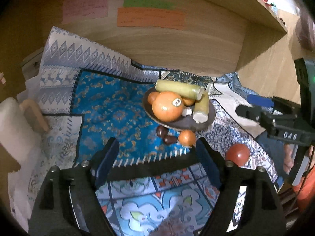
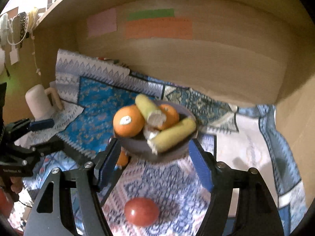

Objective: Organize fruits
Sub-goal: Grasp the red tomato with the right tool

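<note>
Far left: white mug [image 2: 38, 103] with a tan handle, standing on the patterned cloth [image 1: 102, 102] that covers the shelf floor. On the wooden back wall, pink note [image 1: 84, 6], then green [image 1: 148, 3] and orange [image 1: 150, 17] strips. Left gripper [image 1: 155, 153] spread wide, nothing between the blue pads, hovering over the blue cloth. Just beyond its tips, two dark brown fruits [image 1: 164, 134] and a small orange [image 1: 187, 137] loose on the cloth, touching the dark bowl [image 2: 137, 147]. In the bowl: large stickered orange [image 1: 167, 106], smaller oranges behind, two pale green-yellow sticks [image 1: 178, 88] laid across. Right gripper [image 2: 154, 163] parted, empty, tips flanking the bowl's near rim without touching. Red tomato [image 2: 141, 211] alone on the cloth, near side of bowl, outside it.
</note>
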`<action>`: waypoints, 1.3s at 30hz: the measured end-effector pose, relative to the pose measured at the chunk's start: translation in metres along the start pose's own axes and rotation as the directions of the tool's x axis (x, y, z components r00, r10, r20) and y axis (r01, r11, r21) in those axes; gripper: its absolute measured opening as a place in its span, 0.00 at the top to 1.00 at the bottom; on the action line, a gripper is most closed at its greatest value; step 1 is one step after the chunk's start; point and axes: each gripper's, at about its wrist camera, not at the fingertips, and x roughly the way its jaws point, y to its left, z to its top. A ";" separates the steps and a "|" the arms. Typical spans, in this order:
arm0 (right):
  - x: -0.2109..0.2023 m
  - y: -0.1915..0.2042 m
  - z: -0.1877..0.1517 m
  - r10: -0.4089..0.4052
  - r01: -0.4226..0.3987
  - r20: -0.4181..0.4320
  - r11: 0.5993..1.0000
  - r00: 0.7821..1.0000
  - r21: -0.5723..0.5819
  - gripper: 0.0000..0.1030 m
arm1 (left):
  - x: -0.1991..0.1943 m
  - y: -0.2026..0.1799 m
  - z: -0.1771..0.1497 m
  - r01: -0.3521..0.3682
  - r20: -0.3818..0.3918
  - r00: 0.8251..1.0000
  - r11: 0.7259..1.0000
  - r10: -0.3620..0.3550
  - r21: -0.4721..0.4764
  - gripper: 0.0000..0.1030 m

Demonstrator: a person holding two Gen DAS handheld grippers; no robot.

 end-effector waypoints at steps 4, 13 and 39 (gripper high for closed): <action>0.000 0.004 -0.025 0.024 -0.023 -0.040 0.999 0.999 0.032 0.34 | 0.000 -0.003 -0.014 0.005 -0.026 1.000 1.000 -0.005 -0.004 0.20; 0.009 0.004 -0.070 0.036 -0.025 -0.127 0.996 0.991 0.086 0.34 | 0.006 -0.007 -0.037 0.018 -0.078 0.997 1.000 -0.020 -0.025 0.20; 0.000 -0.031 -0.053 0.066 -0.055 -0.086 0.991 0.994 0.121 0.56 | 0.090 -0.046 0.005 0.072 -0.173 0.983 0.996 -0.063 0.046 0.45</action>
